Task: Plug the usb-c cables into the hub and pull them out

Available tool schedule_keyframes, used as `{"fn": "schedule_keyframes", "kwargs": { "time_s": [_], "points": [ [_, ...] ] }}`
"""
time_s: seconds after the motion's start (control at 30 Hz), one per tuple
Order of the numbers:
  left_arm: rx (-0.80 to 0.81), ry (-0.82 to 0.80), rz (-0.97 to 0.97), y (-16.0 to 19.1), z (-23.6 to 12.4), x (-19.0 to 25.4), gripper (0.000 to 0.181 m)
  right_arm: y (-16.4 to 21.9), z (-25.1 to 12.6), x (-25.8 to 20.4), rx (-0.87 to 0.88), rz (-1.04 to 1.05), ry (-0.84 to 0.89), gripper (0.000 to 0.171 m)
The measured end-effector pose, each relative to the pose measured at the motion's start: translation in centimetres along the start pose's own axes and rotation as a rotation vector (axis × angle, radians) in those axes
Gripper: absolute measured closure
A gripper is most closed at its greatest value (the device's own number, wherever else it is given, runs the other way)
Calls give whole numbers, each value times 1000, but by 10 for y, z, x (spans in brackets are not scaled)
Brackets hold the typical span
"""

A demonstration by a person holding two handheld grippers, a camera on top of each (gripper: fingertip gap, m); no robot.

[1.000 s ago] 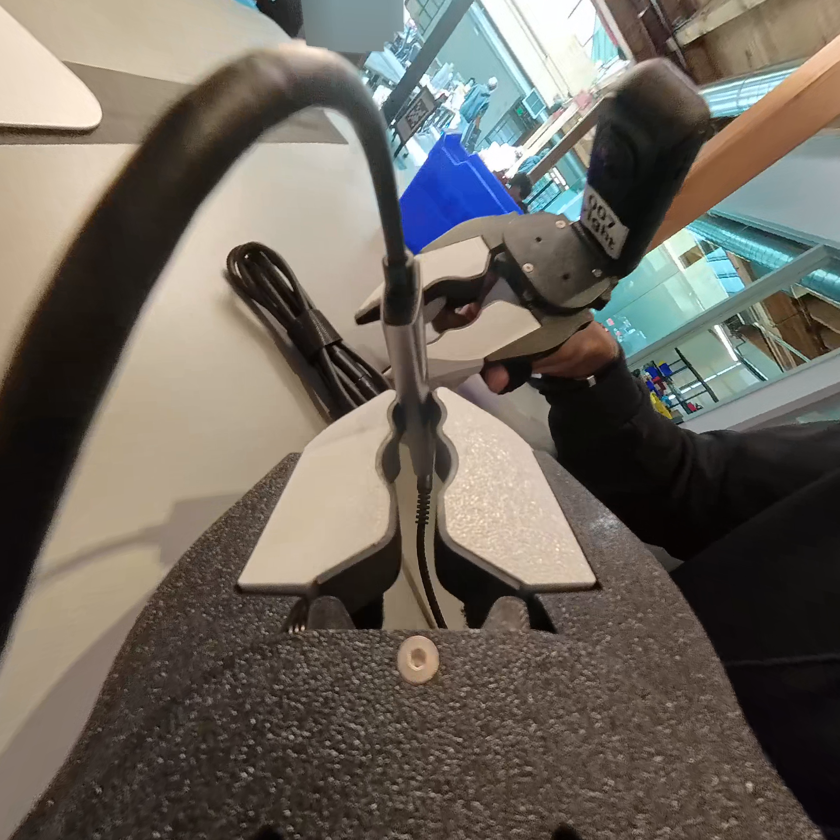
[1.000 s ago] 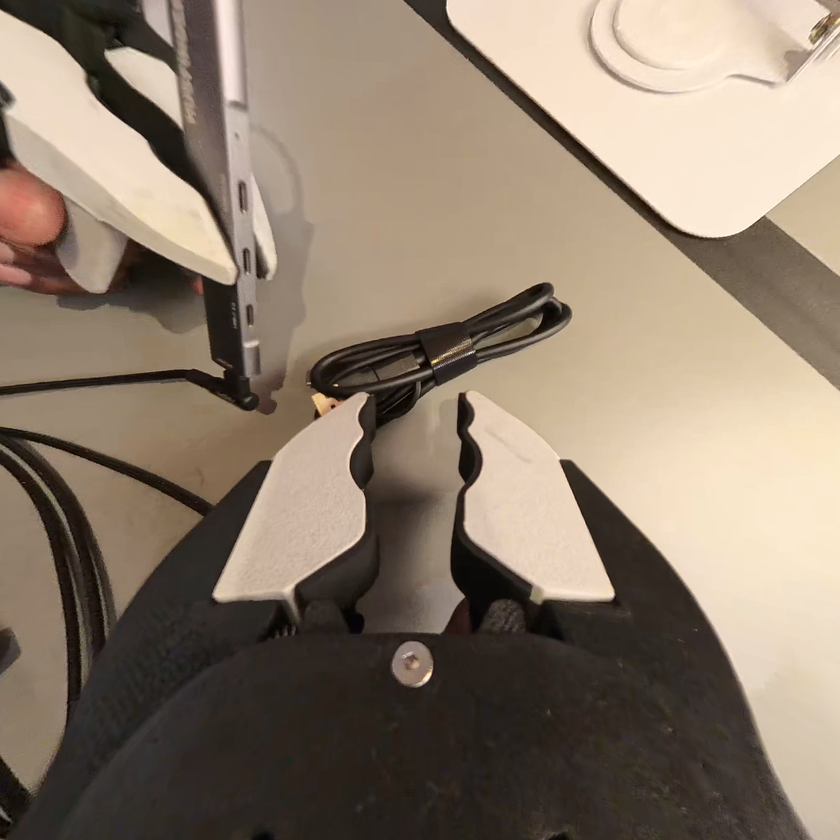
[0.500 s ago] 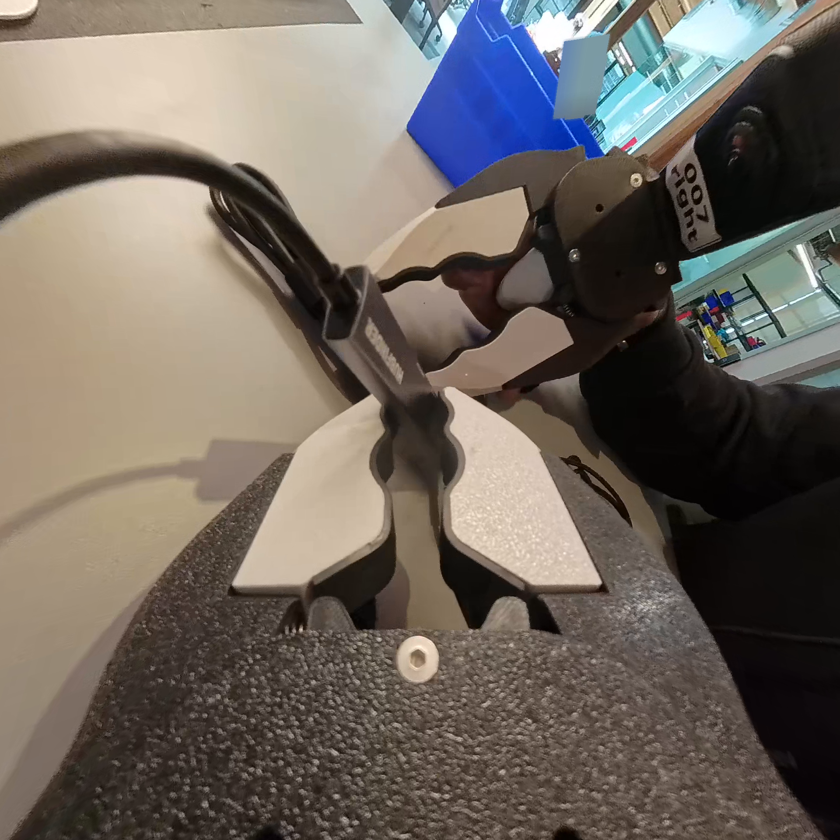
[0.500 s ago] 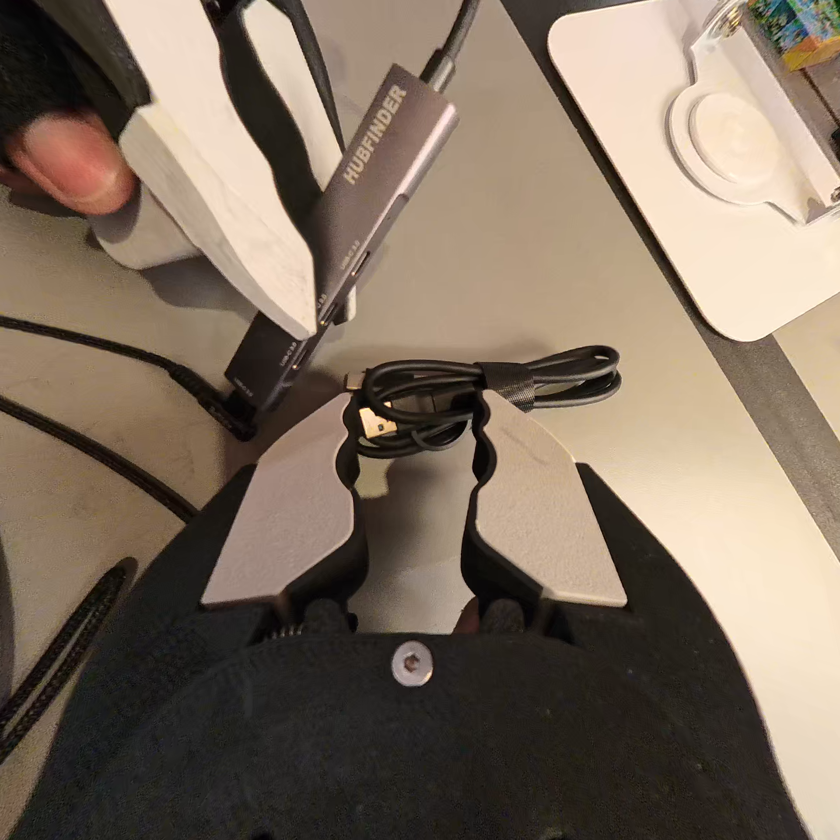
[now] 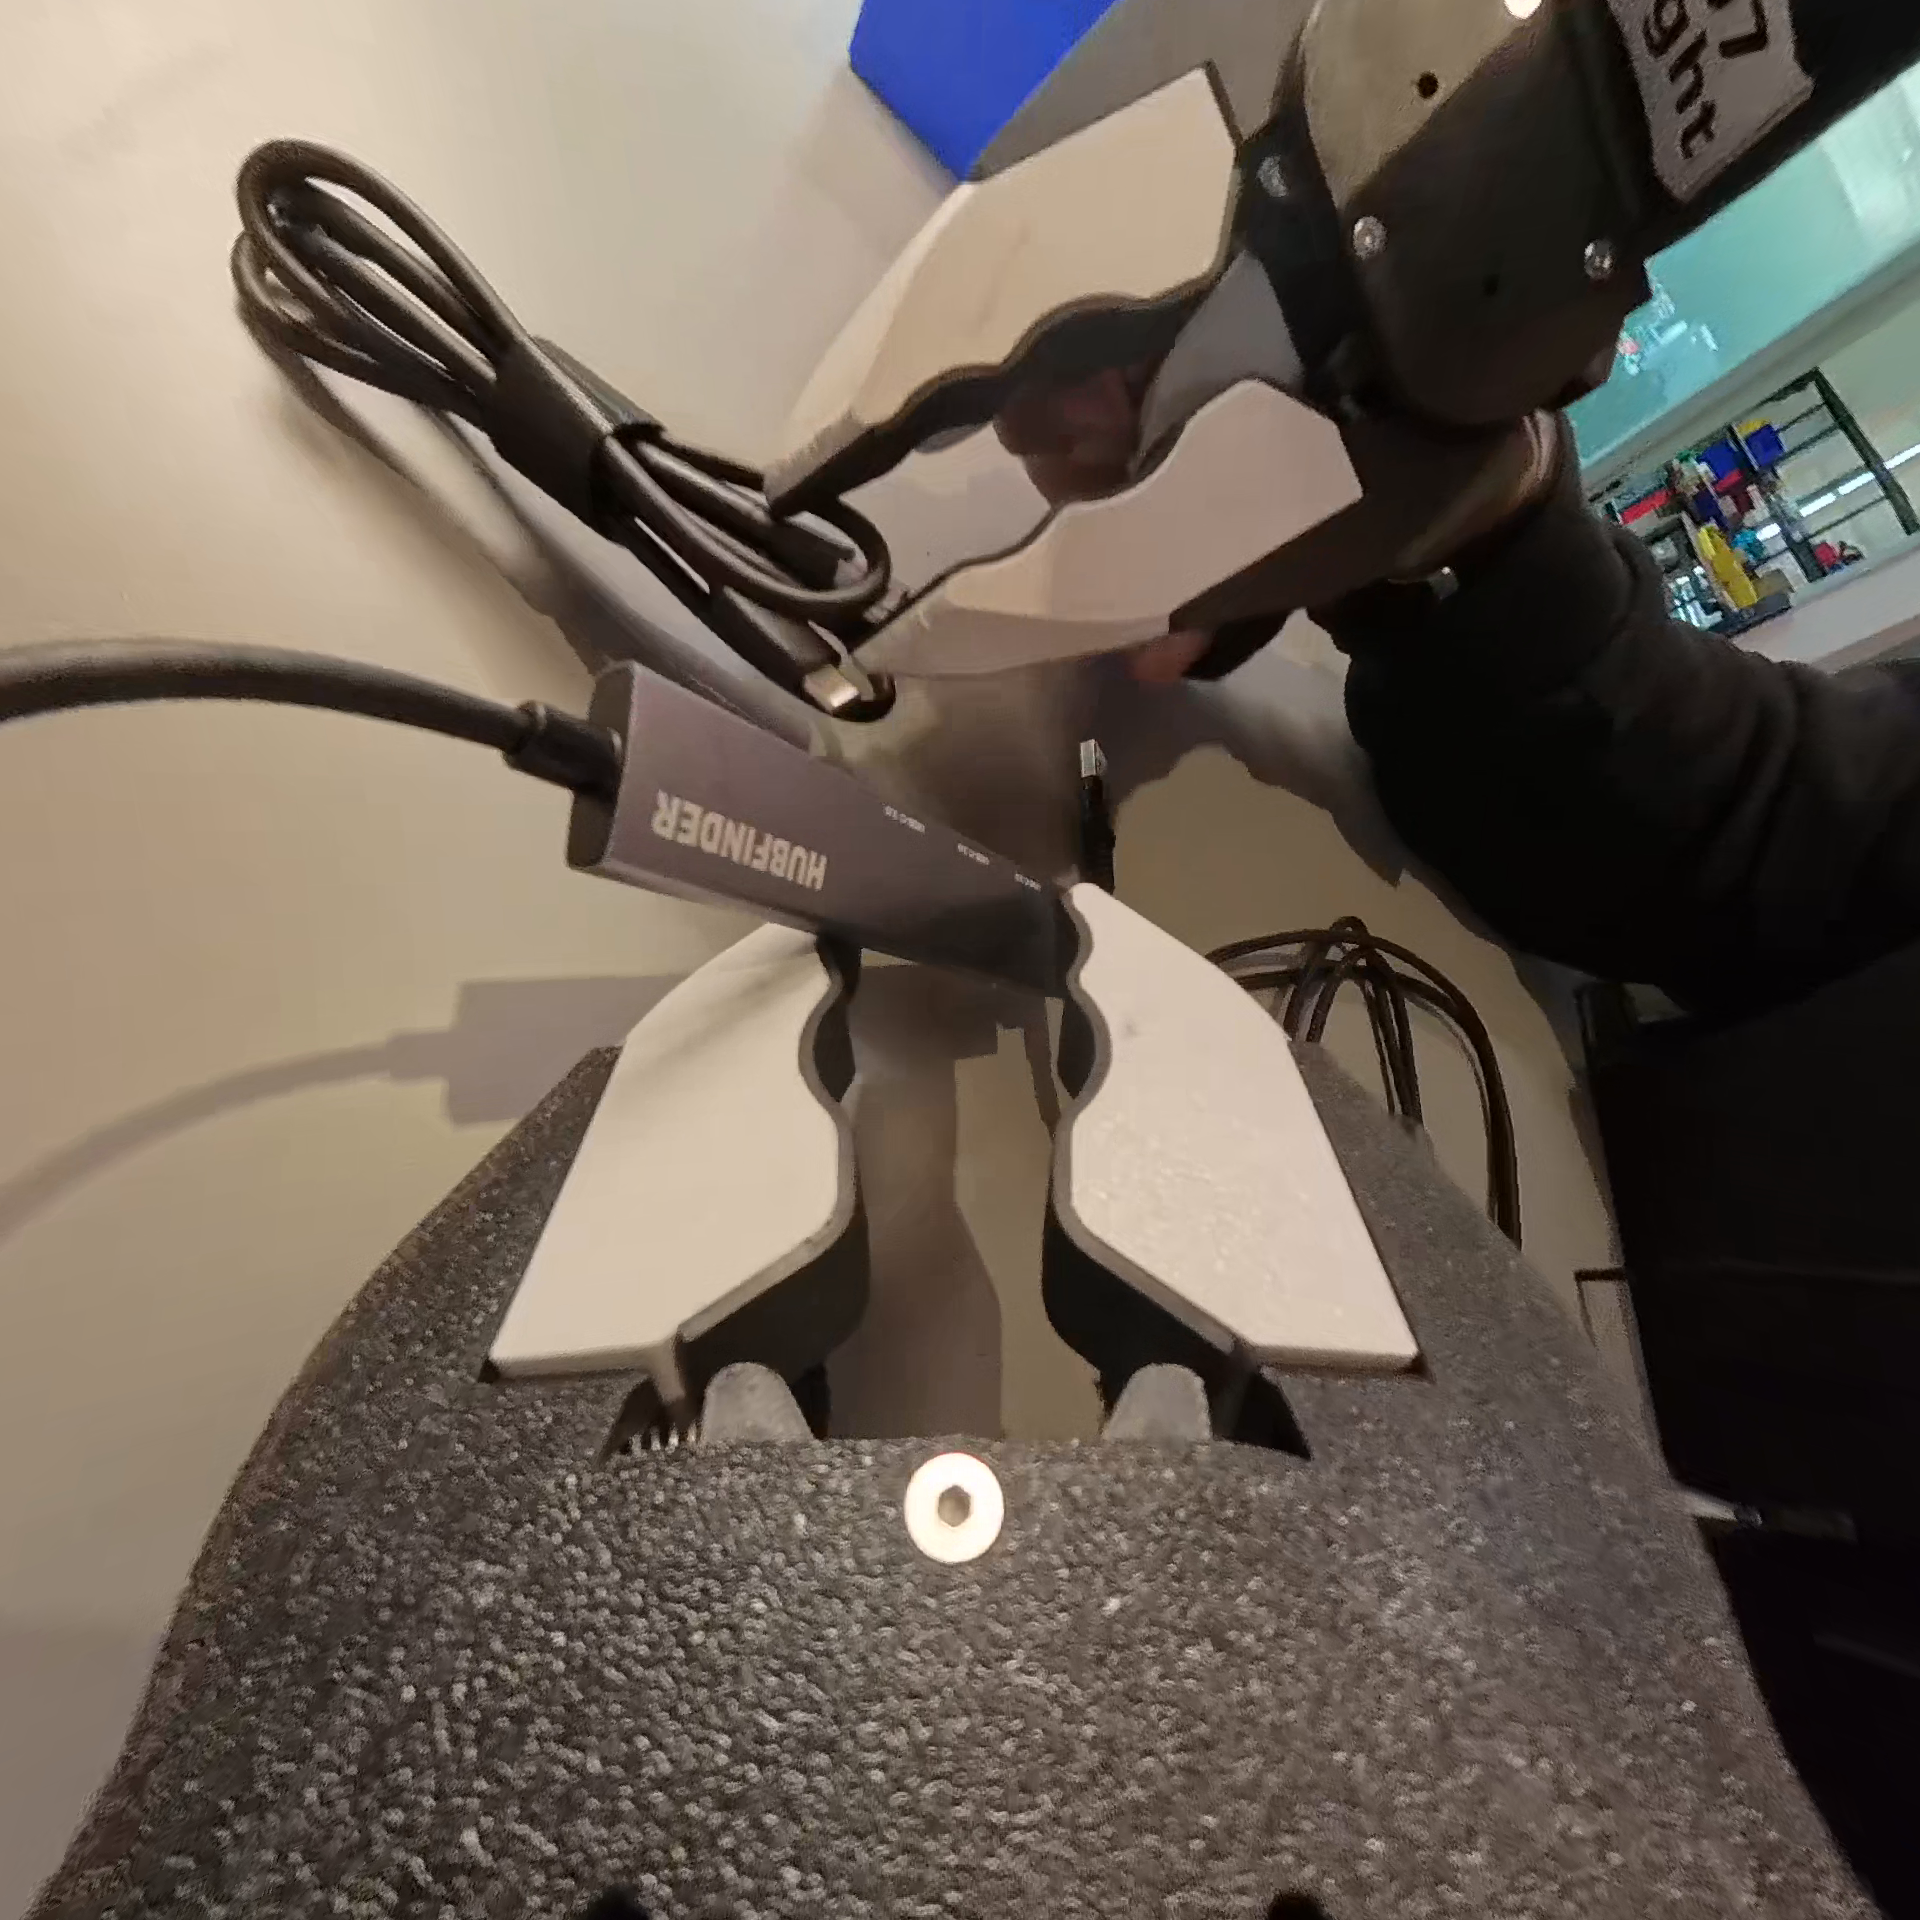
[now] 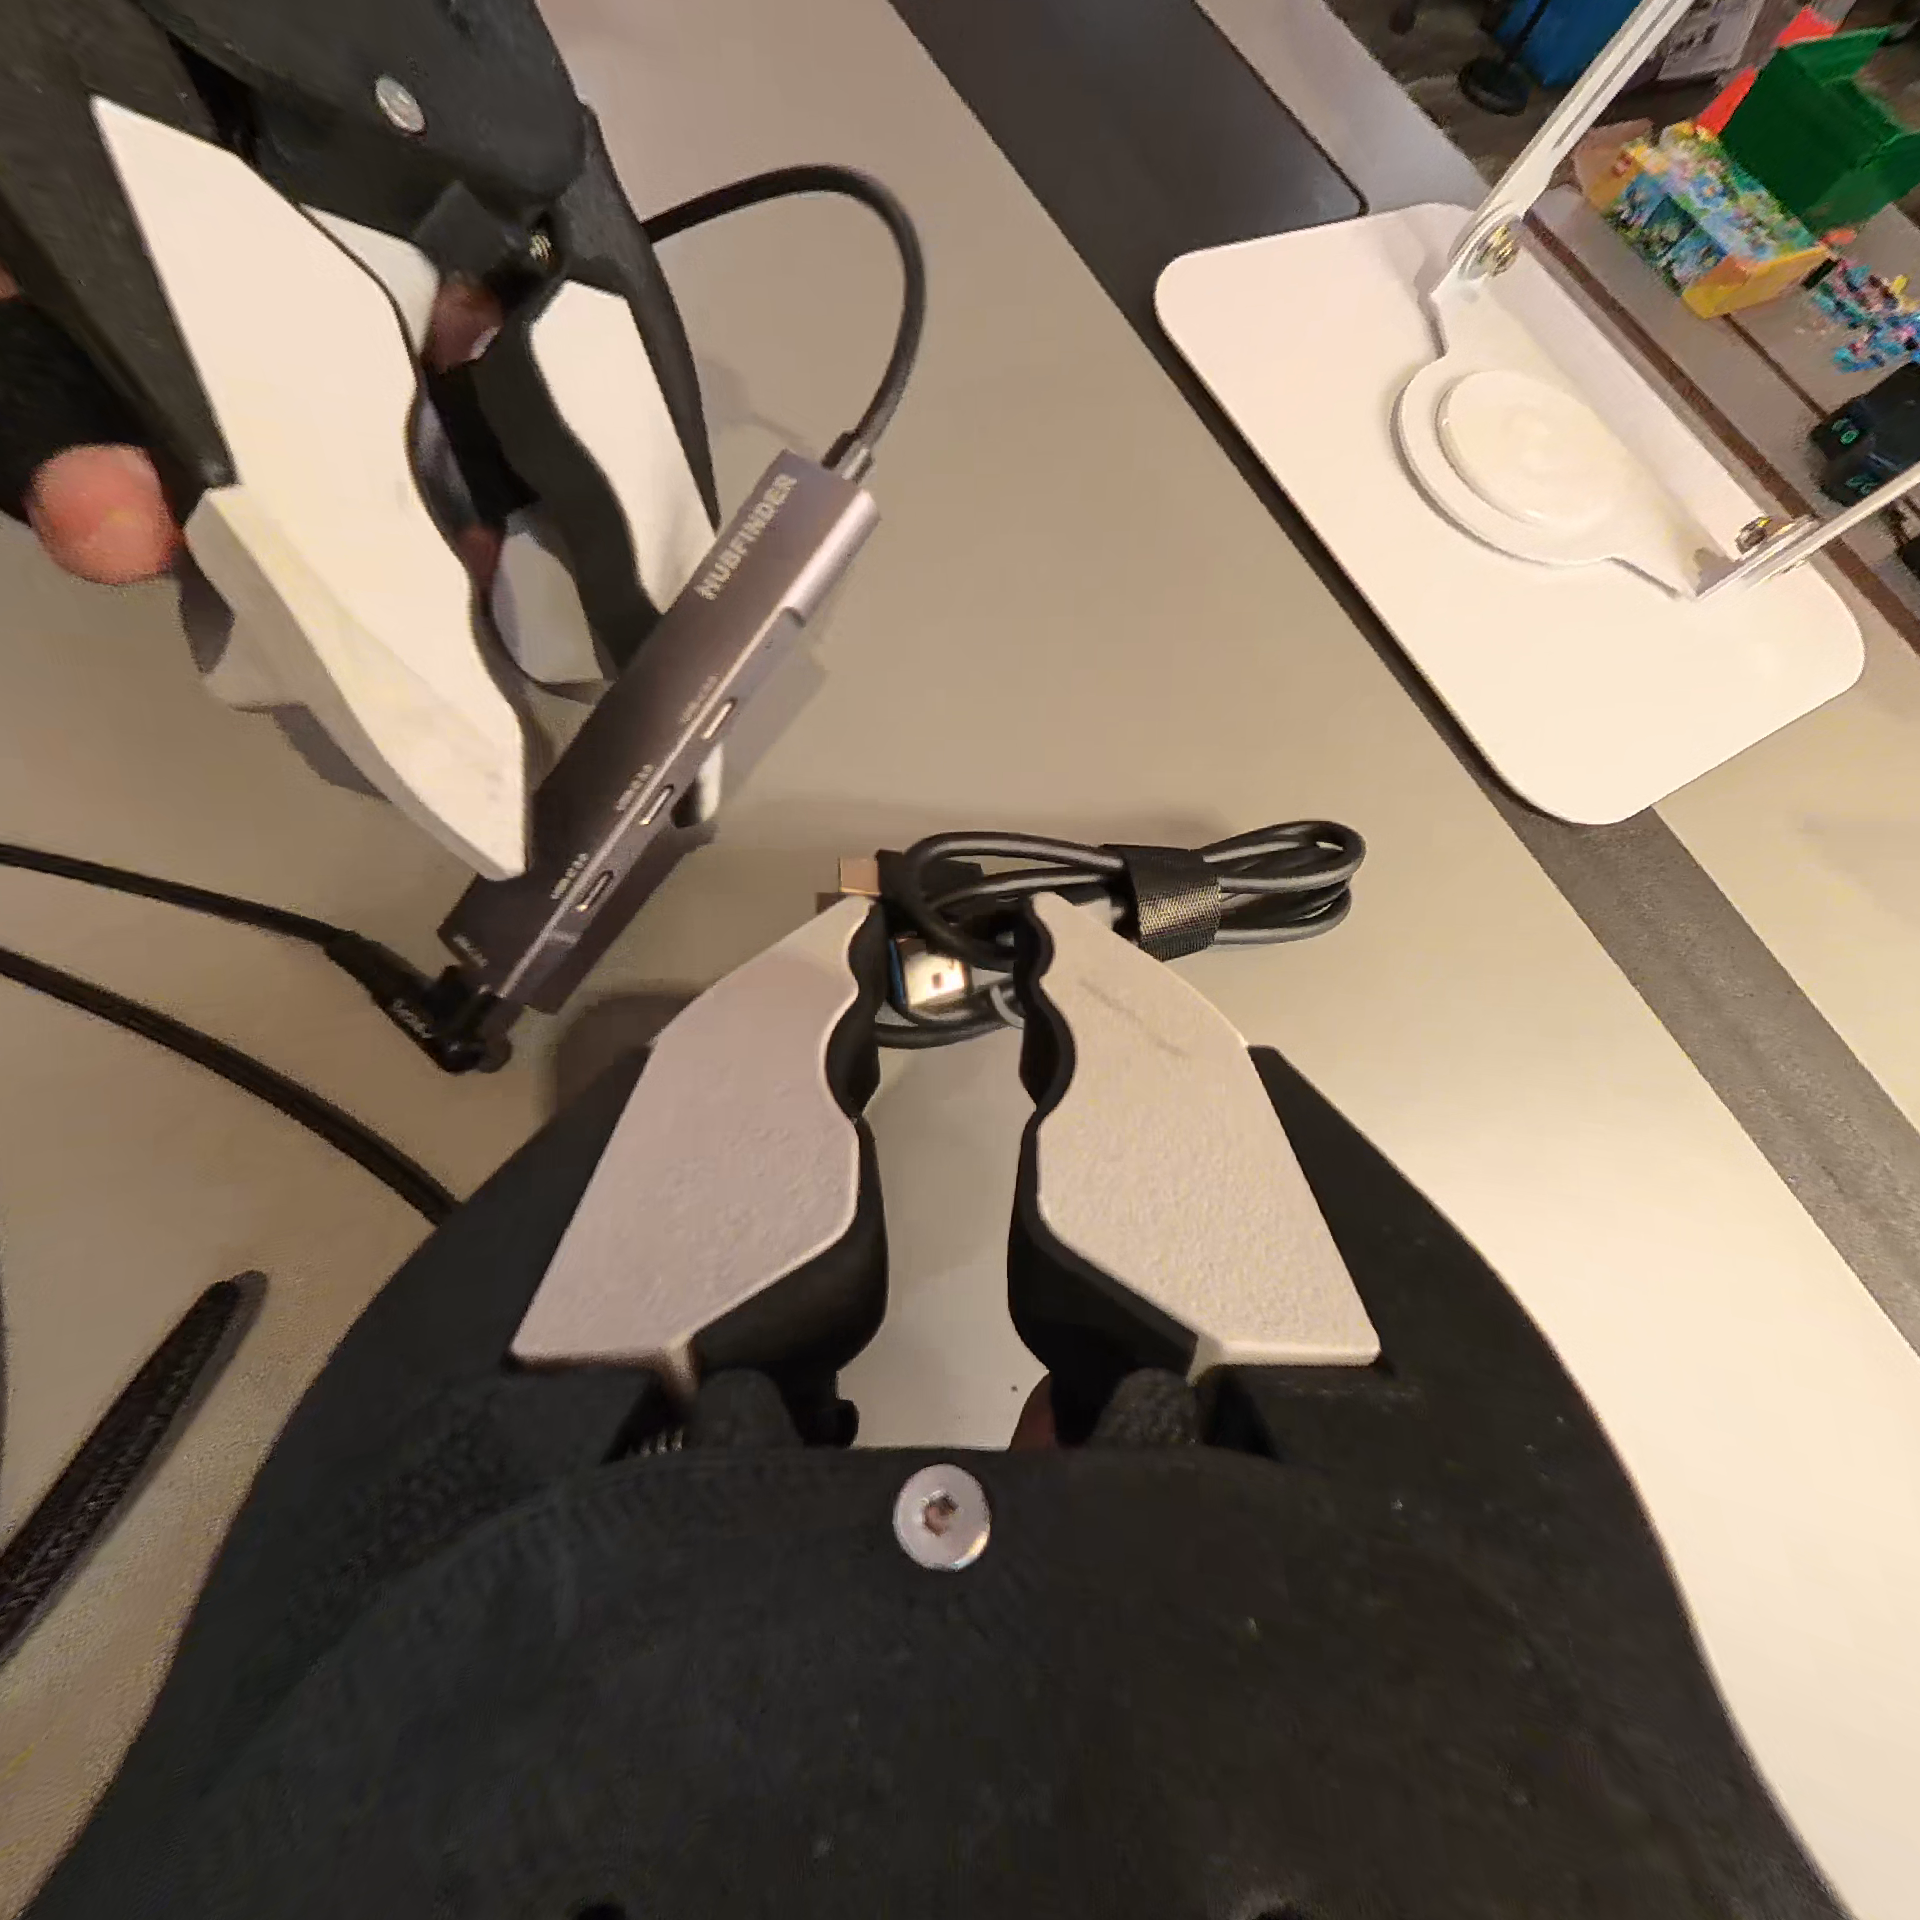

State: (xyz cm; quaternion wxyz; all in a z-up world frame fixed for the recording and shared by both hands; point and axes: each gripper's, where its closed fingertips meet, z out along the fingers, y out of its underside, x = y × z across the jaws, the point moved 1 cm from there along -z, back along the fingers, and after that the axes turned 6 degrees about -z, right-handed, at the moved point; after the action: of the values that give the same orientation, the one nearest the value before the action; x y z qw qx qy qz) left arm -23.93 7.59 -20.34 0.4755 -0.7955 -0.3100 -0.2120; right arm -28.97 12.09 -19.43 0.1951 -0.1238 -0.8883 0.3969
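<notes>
A grey hub (image 5: 810,862) lies low over the table between my left gripper's (image 5: 951,935) fingertips. The jaws stand apart, wider than the hub is thick, and it leans on the right tip. A thick black lead (image 5: 312,675) leaves its far end, and a braided cable's plug (image 6: 457,1023) sits in its near end. My right gripper (image 6: 940,935) is open. Its tips straddle the plug end of a strapped black cable bundle (image 6: 1164,894) lying on the table. A silver plug (image 6: 930,977) lies between the fingers. The hub (image 6: 727,644) and left gripper (image 6: 608,831) also show there.
A white monitor stand base (image 6: 1507,520) sits at the far right on the grey table (image 6: 1039,520). Braided cables (image 6: 208,1018) run across the left. A blue bin (image 5: 966,62) stands beyond the table edge. Coloured boxes (image 6: 1714,208) lie behind the stand. There is about 6 cm between the tips of the two grippers.
My left gripper has tipped the hub from upright to nearly flat, and its jaws have widened. My right gripper has moved forward until its tips straddle the cable bundle.
</notes>
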Motion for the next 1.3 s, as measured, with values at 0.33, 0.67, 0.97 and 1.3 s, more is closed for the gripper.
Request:
{"fn": "schedule_keyframes", "kwargs": {
  "time_s": [0.33,0.67,0.97,1.3],
  "points": [
    [-118,154,42,31,-24,18,147,-3,3,-6,36,-95,15,151],
    [-212,-331,98,31,-52,-32,106,-7,9,-13,39,-145,22,153],
    [-58,-310,258,-8,-45,-5,135,-13,10,-17,76,-115,-1,155],
    [-95,-538,476,-9,7,-28,140,-16,11,-25,88,-127,-29,158]
  ]
}}
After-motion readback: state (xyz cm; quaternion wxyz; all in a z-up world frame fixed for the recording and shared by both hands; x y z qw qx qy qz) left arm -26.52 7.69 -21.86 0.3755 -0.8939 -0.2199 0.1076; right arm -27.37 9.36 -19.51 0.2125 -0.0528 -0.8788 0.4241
